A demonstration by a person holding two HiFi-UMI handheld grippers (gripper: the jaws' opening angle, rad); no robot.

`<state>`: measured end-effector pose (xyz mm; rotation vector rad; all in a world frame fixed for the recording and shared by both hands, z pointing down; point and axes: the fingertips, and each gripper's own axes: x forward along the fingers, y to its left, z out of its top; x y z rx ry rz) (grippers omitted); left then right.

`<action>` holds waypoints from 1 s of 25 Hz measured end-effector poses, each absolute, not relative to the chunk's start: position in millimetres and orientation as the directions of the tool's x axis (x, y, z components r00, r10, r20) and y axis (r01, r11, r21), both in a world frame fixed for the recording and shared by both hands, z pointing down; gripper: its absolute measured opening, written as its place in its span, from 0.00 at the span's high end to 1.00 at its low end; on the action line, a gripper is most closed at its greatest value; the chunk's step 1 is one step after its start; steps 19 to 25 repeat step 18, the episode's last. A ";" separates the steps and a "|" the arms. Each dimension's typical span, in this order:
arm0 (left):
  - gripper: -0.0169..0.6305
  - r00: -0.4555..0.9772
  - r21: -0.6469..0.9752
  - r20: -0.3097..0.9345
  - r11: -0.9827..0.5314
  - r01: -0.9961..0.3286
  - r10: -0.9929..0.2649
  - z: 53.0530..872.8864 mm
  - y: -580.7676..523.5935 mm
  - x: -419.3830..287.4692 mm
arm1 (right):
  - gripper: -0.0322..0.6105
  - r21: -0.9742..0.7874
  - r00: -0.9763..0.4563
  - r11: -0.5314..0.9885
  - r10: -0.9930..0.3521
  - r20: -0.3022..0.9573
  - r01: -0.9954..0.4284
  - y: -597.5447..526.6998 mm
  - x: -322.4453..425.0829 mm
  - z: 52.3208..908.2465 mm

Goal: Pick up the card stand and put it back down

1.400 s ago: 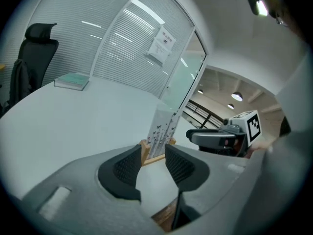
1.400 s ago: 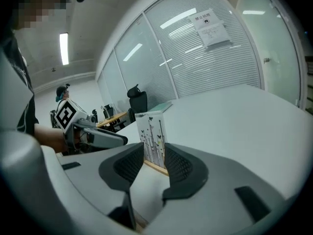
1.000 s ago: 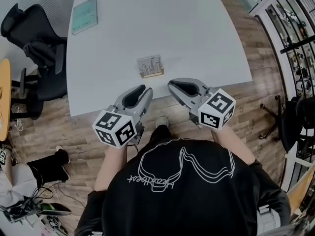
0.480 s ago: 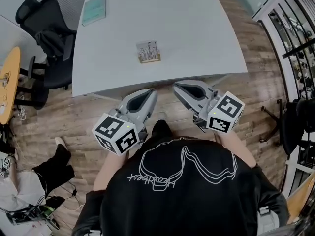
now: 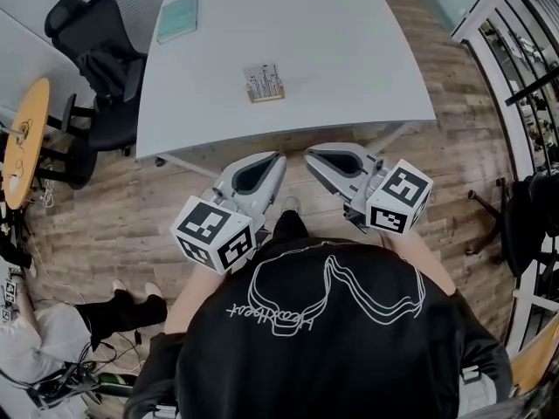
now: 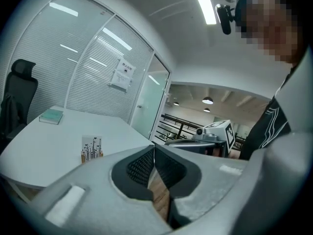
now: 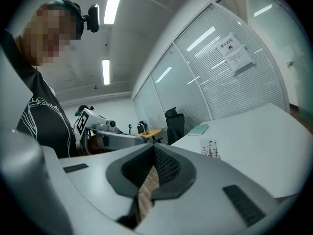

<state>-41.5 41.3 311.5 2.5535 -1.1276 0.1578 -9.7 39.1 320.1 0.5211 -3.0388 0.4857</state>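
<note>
The card stand (image 5: 265, 83), a small wooden base holding a printed white card, stands upright on the white table (image 5: 349, 68) a little in from the near edge. It also shows small in the left gripper view (image 6: 91, 149) and the right gripper view (image 7: 211, 149). My left gripper (image 5: 277, 159) and right gripper (image 5: 311, 154) are held side by side over the wood floor, short of the table's near edge and well clear of the stand. Both have their jaws shut with nothing between them.
A teal book (image 5: 177, 17) lies at the table's far left corner. A black office chair (image 5: 96, 55) stands left of the table, with a round wooden table (image 5: 24, 138) beyond it. Black railings (image 5: 524, 77) run along the right. A seated person's legs (image 5: 113, 312) are at lower left.
Both grippers have drawn back from the table's edge to over the floor, and the left jaws have closed. The stand stays where it was on the table.
</note>
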 end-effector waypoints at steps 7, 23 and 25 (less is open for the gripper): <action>0.95 0.671 0.228 0.228 -0.632 -0.741 -0.705 296.2 58.5 -36.8 | 0.94 -0.271 -0.944 0.905 -0.322 0.063 -0.327 55.7 -7.4 306.4; 0.95 0.665 0.206 0.212 -0.633 -0.747 -0.716 277.3 86.9 -28.3 | 0.94 -0.219 -0.939 0.913 -0.334 0.088 -0.345 82.9 0.5 288.4; 0.95 0.665 0.206 0.212 -0.633 -0.747 -0.716 277.3 86.9 -28.3 | 0.94 -0.219 -0.939 0.913 -0.334 0.088 -0.345 82.9 0.5 288.4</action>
